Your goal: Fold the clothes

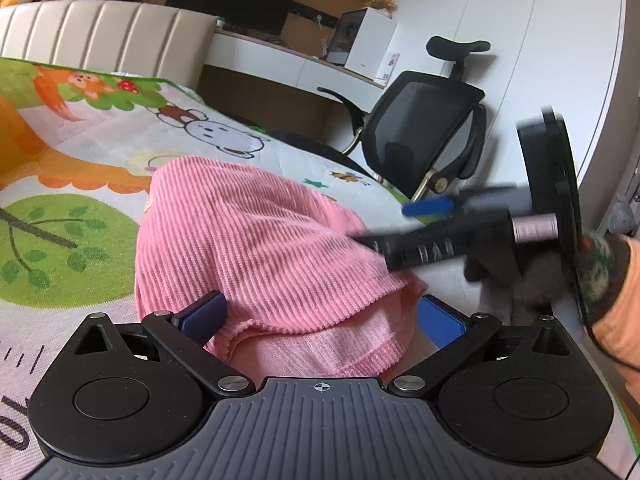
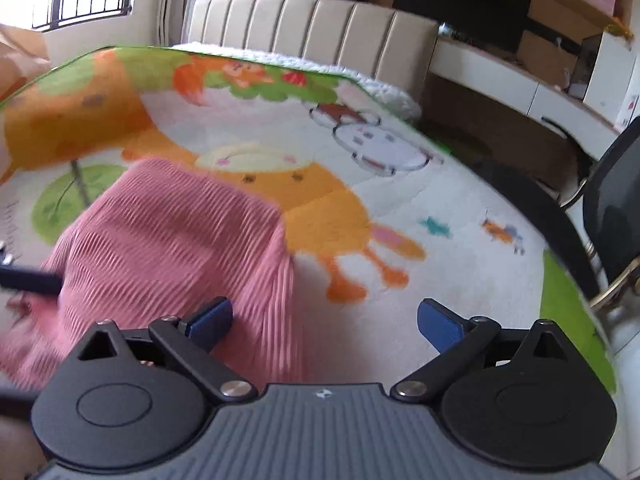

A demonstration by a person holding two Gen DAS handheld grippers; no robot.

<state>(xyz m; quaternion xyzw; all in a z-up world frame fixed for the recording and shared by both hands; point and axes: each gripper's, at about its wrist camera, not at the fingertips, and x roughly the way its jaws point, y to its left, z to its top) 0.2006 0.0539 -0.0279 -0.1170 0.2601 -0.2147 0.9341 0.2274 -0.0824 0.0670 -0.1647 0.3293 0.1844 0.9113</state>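
Lying between the spread left tongs (image 1: 320, 320), pink garment (image 1: 256, 240); right tongs (image 2: 324, 320) spread beside it.

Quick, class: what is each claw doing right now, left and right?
Left claw: open, its blue fingers astride the near edge of the pink ribbed knit garment.
Right claw: open, holding nothing.

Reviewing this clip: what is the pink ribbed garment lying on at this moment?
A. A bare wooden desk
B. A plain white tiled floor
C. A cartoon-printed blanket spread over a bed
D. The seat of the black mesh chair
C: the pink ribbed garment rests on the cartoon-printed blanket, which shows animals and trees and runs up to a padded headboard; the black mesh chair stands off to the side.
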